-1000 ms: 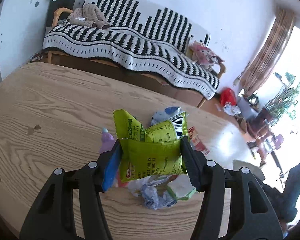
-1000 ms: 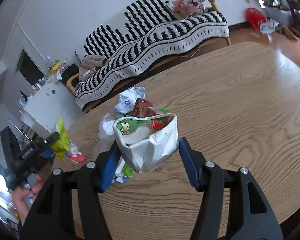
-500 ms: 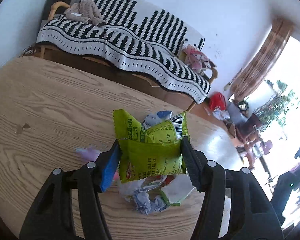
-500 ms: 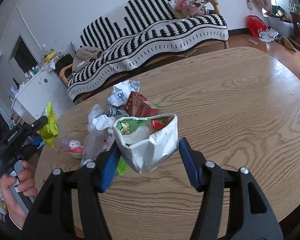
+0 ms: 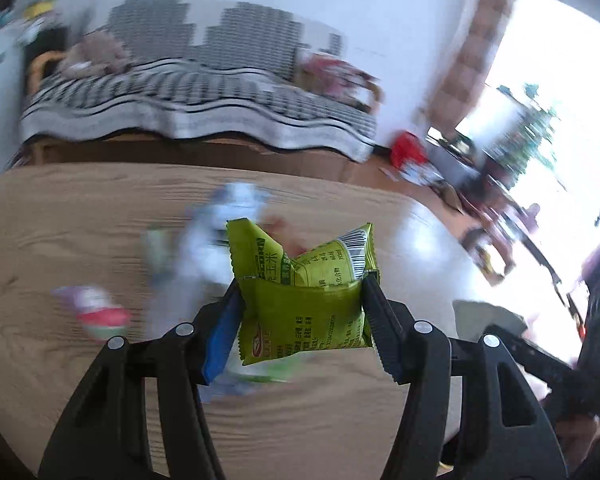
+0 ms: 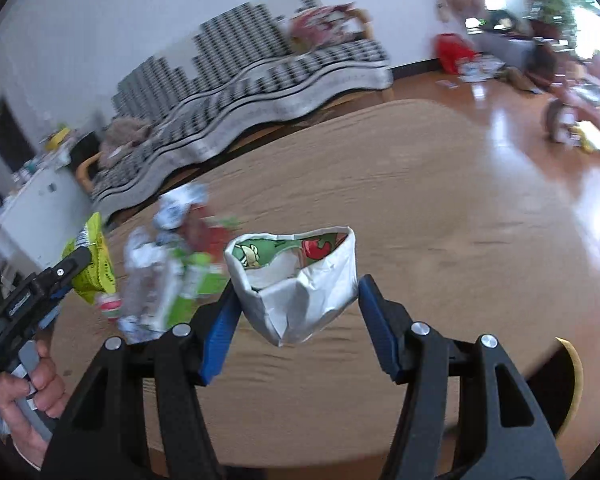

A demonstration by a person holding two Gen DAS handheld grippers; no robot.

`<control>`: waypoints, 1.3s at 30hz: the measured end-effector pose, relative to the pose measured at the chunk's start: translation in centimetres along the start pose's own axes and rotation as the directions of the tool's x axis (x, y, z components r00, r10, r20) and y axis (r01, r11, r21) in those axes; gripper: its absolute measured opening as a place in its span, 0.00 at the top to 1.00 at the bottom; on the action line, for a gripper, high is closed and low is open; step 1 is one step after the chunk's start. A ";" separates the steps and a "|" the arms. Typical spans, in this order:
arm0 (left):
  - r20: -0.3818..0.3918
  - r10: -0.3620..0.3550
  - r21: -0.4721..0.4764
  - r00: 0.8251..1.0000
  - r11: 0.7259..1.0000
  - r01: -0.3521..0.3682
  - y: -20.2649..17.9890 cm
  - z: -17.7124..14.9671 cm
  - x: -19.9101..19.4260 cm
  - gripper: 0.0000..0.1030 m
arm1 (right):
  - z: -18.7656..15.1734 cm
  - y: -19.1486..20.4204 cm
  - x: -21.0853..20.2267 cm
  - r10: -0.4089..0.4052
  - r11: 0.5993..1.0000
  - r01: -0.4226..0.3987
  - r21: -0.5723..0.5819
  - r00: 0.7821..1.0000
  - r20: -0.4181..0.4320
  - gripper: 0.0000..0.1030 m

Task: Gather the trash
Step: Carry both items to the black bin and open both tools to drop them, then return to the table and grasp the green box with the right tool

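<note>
Trash sits in a loose heap (image 6: pixel 172 268) on the wooden counter (image 6: pixel 440 216), toward its left side as the right-hand camera sees it: crumpled white wrappers, a green-and-white pack and something red, all blurred. At the heap's near left edge lies a small pink, white and green thing (image 5: pixel 100 312), too smeared to name.

Furthest left in that same view, a hand (image 6: pixel 24 396) grips the handle of the left tool (image 6: pixel 85 259), which reaches in over the counter's edge. Its two fingers are partly closed and pinch a yellow-green snack packet (image 5: pixel 304 300) by its sides; the packet is folded and buckled between the pads, with a barcode showing on its upper right flap. It hangs above the counter, just in front of the heap, not resting on anything.

Further right, the right tool (image 6: pixel 296 300) is also partly closed, around a crumpled white wrapper (image 6: pixel 300 280) bent into an open cup, its inside printed in green and red. The left blue pad presses against the wrapper's side; the right pad sits at its other edge, though whether it presses there I cannot quite tell. The wrapper is off the counter, to the right of the heap.

Behind the counter stands a sofa under a black-and-white striped throw (image 5: pixel 196 96), and to the right of it a bright window (image 5: pixel 560 92) above a cluttered floor (image 6: pixel 500 92).
</note>
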State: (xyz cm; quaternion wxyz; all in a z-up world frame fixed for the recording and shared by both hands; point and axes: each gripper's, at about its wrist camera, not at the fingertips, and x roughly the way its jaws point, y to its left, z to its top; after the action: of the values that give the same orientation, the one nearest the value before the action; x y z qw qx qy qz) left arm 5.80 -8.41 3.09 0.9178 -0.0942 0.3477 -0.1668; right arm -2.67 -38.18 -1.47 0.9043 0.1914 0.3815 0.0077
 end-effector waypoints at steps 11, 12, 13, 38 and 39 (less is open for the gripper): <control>-0.386 -0.321 0.392 0.865 0.792 0.469 -24.6 -12.2 5.8 0.44 | -8.5 -19.0 -9.4 -0.321 0.923 0.332 0.193 0.943 -0.087 0.43; -0.422 -0.324 0.411 0.847 0.764 0.498 -26.1 -13.5 6.3 0.44 | -9.4 -20.1 -9.8 -0.327 0.916 0.341 0.212 0.940 -0.102 0.43; -0.460 -0.319 0.436 0.829 0.732 0.524 -27.8 -15.2 7.0 0.44 | -10.2 -21.1 -10.1 -0.333 0.906 0.353 0.233 0.935 -0.120 0.43; -0.568 -0.257 0.518 0.782 0.627 0.582 -33.3 -21.8 12.6 0.18 | -13.5 -29.2 -10.4 -0.306 0.835 0.368 0.409 0.928 -0.211 0.33; -0.561 -0.259 0.518 0.786 0.631 0.578 -33.0 -21.5 12.1 0.18 | -13.3 -28.9 -10.5 -0.309 0.836 0.368 0.406 0.929 -0.206 0.33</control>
State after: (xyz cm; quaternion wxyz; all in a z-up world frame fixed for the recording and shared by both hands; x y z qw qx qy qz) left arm -8.05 -44.69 -10.67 0.7193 0.1994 0.4269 -0.5105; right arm -23.16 -62.14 -12.87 0.7975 0.3181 0.4602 -0.2258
